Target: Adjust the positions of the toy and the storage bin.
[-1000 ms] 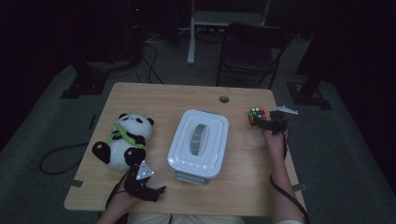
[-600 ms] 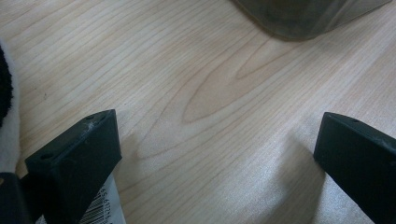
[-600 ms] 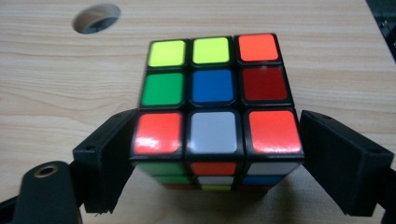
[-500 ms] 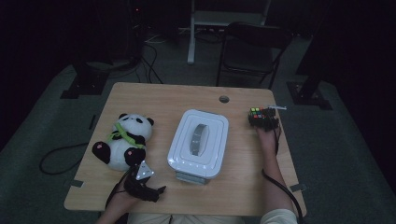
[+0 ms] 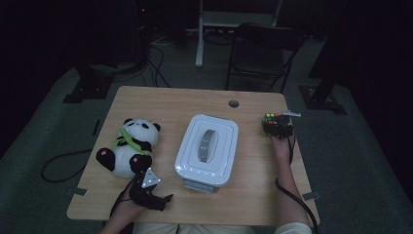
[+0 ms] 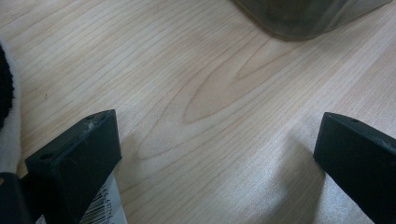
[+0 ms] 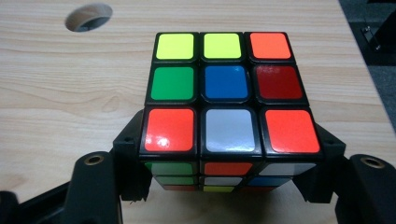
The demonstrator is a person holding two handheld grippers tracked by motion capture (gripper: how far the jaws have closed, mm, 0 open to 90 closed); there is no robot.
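Black grippers: left gripper [image 5: 157,200], grey three-cornered plate [image 5: 150,179]; right gripper [image 7: 229,154], screwed fingers [image 7: 95,186].

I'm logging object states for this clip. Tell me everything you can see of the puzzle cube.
The puzzle cube is a three-by-three twist puzzle with a black frame and glossy coloured tiles. Its top face reads yellow, yellow, orange; green, blue, dark red; orange, white, orange, so it is scrambled. It sits level near the table's far right corner, right of the white lidded container. The right tool has its black jaws against the cube's two opposite sides, gripping its lower part. Whether it rests on the wood or is slightly lifted is unclear.
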